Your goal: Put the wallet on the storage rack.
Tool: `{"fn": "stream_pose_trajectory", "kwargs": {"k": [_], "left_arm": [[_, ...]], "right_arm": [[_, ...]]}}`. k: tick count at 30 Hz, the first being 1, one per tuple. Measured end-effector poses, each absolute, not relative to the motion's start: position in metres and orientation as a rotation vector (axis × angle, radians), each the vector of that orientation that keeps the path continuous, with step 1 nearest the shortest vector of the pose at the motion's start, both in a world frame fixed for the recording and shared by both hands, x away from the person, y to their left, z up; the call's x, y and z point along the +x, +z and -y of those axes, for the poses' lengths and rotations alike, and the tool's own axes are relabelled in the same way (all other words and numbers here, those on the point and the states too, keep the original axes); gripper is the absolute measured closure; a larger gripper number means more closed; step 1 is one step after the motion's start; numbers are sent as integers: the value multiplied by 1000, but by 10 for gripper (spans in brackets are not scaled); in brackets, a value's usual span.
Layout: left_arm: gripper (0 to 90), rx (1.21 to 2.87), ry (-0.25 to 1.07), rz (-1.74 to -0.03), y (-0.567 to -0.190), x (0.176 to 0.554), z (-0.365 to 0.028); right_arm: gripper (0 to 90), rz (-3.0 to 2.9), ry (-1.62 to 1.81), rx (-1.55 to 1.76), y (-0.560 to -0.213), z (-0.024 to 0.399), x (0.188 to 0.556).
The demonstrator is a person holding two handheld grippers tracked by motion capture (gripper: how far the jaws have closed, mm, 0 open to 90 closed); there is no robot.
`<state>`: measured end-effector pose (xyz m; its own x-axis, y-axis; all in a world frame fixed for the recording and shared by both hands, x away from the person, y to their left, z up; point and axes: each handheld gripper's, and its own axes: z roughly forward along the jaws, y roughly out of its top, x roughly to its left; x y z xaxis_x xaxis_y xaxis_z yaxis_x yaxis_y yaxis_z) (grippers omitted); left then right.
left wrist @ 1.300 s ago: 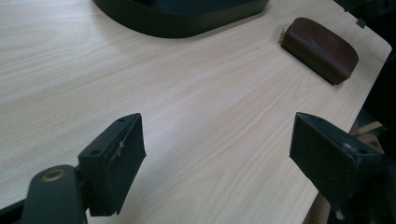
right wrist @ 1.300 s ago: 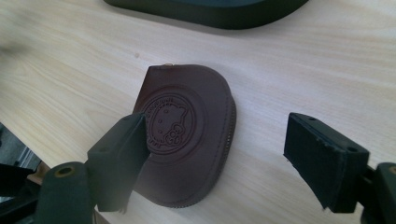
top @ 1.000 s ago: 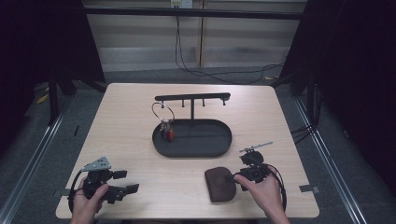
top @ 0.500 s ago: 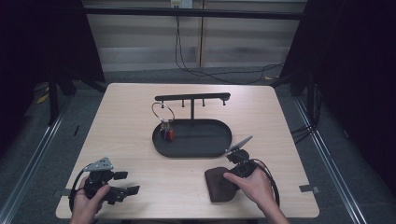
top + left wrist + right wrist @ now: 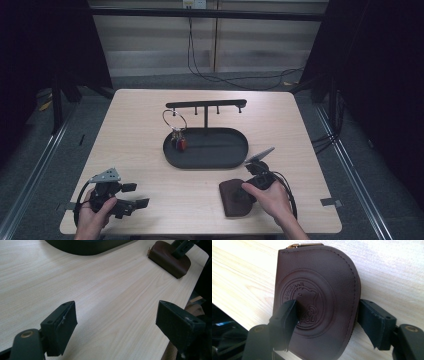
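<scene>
Your right gripper is down over the brown leather pouch, which lies flat near the bottom edge of the table, lower right of centre in the high view and just below the black oval tray. In the right gripper view the jaws have just been closing, with the pouch between them. One pad sits on the embossed face at lower left, and the other stands beside the curved stitched edge at right. Whether the pads press yet you cannot tell for sure; it looks like a straddle, not a clamp.

To grip well, shift so both pads bear on opposite edges rather than one riding on top of the face, or the leather will likely buckle and slip. Close slowly until the pouch stops sliding on the wood. Keep clear of the brass zipper end at the top of that view.

Your left gripper rests at the lower left of the high view, jaws wide apart over bare wood, holding nothing. Bring it over if you want a second hold. The key ring hangs from the rack at the tray's left end.
</scene>
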<state>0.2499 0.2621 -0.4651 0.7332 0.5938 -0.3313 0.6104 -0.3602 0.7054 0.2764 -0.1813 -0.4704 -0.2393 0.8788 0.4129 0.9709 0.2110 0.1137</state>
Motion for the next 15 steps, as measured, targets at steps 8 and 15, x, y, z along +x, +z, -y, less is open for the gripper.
{"fn": "stream_pose_trajectory", "kwargs": {"k": [8,15], "left_arm": [[169,2061,-5,-920,-465,250,-263],[170,2059,-6,-926,-465,251,-264]], "right_arm": [[347,2228,-522,-1759,-470,182,275],[366,2238,-506,-1768,-468,180,276]]}}
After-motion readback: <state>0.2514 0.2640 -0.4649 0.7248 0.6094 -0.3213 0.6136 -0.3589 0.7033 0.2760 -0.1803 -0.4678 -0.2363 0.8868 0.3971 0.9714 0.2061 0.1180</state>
